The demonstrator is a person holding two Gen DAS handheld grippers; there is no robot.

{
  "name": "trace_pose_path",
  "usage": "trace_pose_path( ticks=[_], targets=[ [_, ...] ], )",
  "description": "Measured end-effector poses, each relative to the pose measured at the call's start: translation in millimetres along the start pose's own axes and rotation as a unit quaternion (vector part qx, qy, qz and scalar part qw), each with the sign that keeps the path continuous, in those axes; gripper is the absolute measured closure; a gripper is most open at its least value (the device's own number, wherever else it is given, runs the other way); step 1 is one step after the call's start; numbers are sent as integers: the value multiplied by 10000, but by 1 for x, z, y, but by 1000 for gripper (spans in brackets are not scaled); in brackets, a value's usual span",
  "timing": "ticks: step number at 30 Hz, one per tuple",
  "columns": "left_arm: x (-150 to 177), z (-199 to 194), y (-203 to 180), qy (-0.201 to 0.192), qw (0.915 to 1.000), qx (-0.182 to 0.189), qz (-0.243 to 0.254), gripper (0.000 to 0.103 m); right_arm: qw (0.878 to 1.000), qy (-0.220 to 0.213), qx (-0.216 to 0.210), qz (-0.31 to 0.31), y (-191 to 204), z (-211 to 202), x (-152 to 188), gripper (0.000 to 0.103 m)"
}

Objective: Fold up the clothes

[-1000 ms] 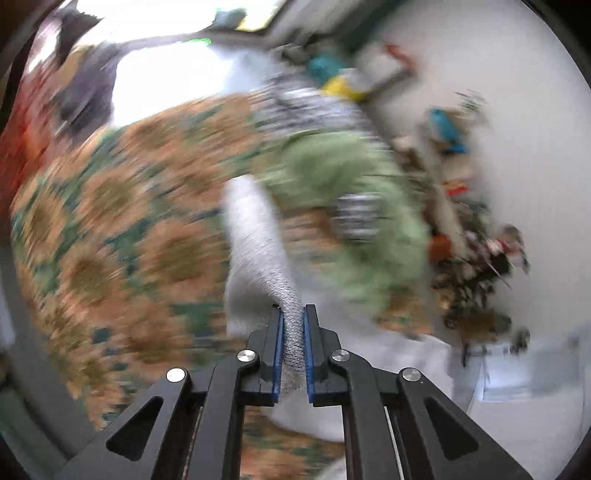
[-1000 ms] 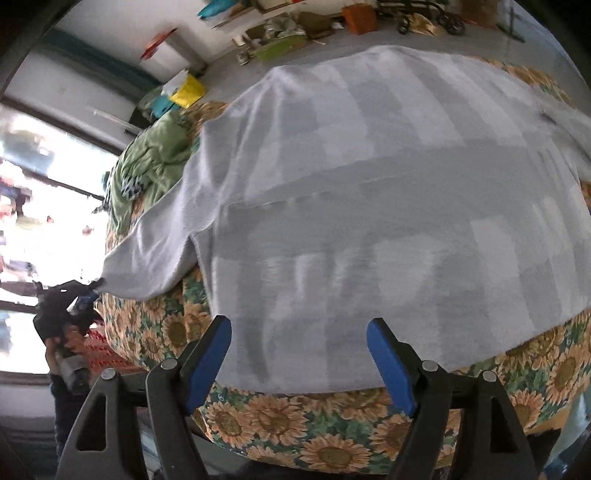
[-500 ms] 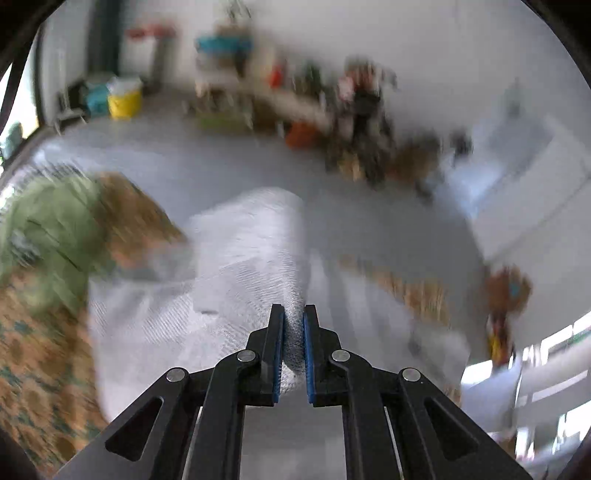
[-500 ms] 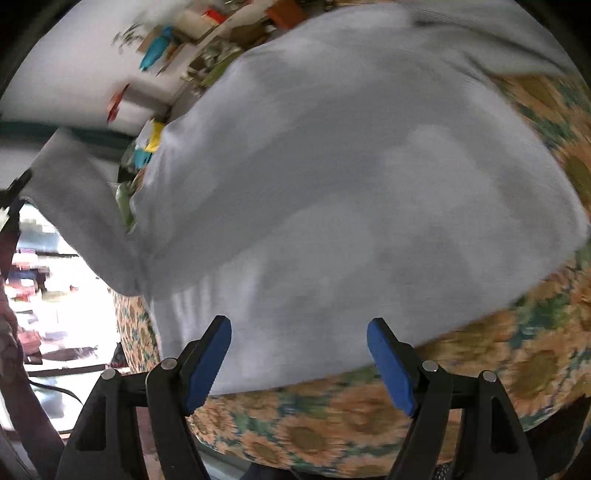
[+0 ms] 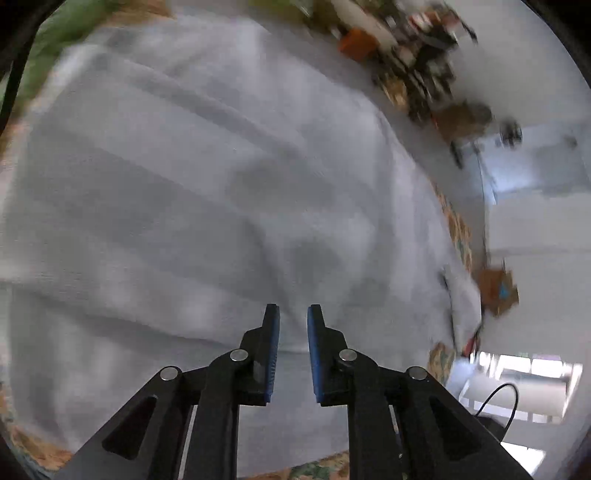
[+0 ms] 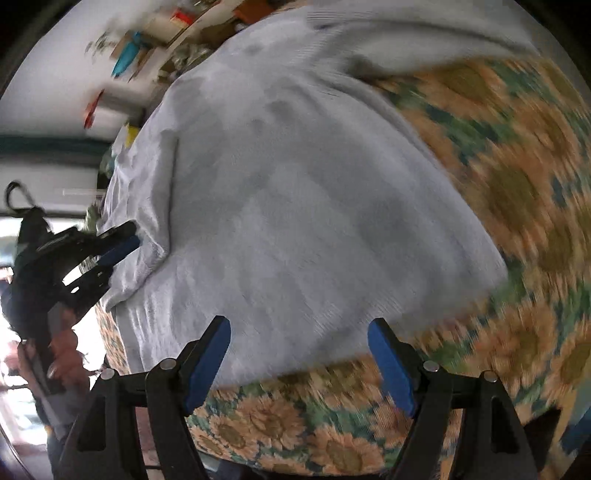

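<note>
A light grey knitted sweater (image 5: 221, 184) lies spread on the sunflower-print tablecloth (image 6: 517, 184). One sleeve (image 6: 140, 206) is folded inward over the sweater's left side. My left gripper (image 5: 291, 310) hovers just over the grey knit; its jaws are opening, a narrow gap shows between the blue pads, and no cloth is pinched there. In the right wrist view the left gripper (image 6: 125, 240) sits at the edge of that folded sleeve. My right gripper (image 6: 299, 328) stands open above the sweater's near hem, with nothing between its fingers.
Green clothing (image 5: 55, 22) lies at the far end of the table. Cluttered shelves (image 5: 424, 44) line the white wall, and a brown box (image 5: 496, 291) stands on the floor beyond the table. A person's hand (image 6: 62, 354) holds the left tool by the table's left side.
The left gripper carried the pinched sleeve across onto the sweater's body and its jaws parted, releasing it. The right gripper stayed open, rolled, and sank toward the near hem.
</note>
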State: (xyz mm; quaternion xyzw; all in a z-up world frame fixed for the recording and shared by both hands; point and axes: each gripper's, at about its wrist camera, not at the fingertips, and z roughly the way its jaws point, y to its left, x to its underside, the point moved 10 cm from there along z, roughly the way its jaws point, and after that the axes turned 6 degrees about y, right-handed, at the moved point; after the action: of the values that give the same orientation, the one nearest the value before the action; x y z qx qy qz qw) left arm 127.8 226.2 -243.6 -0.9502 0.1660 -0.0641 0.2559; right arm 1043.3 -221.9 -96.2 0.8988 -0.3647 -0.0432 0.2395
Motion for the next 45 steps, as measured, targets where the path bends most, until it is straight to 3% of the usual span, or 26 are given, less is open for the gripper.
trace_pose_path(
  ticks=[6,9,14,16,17,19,21,22,23,24,27,30,34,35,37,38,39,40,42,45],
  targets=[
    [12,-47,101,-430,9952,-101,-873,87,9966,13,278,-776,71,30,-62,23],
    [19,-46,150,-415,9887,-85,-1438,87,9938,68,387,-1045,103,48,-91,21],
    [15,-47,166,-545,9799,533,-1845,87,9916,253,596,-1123,137,79,-126,22],
    [9,-51,161,-685,9764,806,-1881,87,9903,149,735,-1170,144,81,-136,37],
    [5,-54,157,-750,9741,947,-1910,87,9895,97,804,-1194,147,81,-141,56],
    [1,-55,155,-816,9713,1022,-1985,87,9872,-59,770,-1395,158,73,-148,83],
    [-2,-54,155,-799,9691,1070,-2074,87,9865,-269,712,-1452,165,59,-153,82],
    [-3,-54,155,-789,9680,1094,-2119,87,9840,-430,1011,-1401,157,50,-157,77],
    [-3,-51,157,-735,9674,1062,-2179,87,9800,-542,1406,-1297,148,43,-161,62],
    [-4,-45,161,-676,9673,1002,-2228,87,9770,-604,1631,-1234,141,36,-161,55],
    [-6,-35,164,-666,9655,1012,-2307,88,9745,-355,1304,-1793,156,38,-143,42],
    [-6,-30,164,-687,9626,1056,-2399,88,9533,-304,1401,-2657,191,60,-125,26],
    [-3,-30,162,-702,9641,998,-2357,87,9252,-265,2000,-3214,219,100,-120,25],
    [-3,-30,161,-691,9653,969,-2323,87,9229,-331,2094,-3213,220,102,-123,25],
    [-4,-30,160,-669,9676,912,-2256,87,9208,-509,2231,-3158,219,100,-132,34],
    [-4,-30,159,-657,9688,884,-2222,87,9196,-598,2299,-3130,219,99,-137,61],
    [-5,-30,158,-646,9699,855,-2188,87,9182,-687,2366,-3102,218,98,-141,80],
    [-5,-30,158,-635,9709,827,-2154,87,9167,-775,2433,-3073,218,97,-145,82],
    [-6,-30,159,-645,9700,870,-2175,87,9429,-1014,2026,-2442,203,69,-155,88],
    [-7,-30,162,-662,9685,939,-2211,88,9770,-1245,1328,-1112,152,27,-161,88]
  ],
)
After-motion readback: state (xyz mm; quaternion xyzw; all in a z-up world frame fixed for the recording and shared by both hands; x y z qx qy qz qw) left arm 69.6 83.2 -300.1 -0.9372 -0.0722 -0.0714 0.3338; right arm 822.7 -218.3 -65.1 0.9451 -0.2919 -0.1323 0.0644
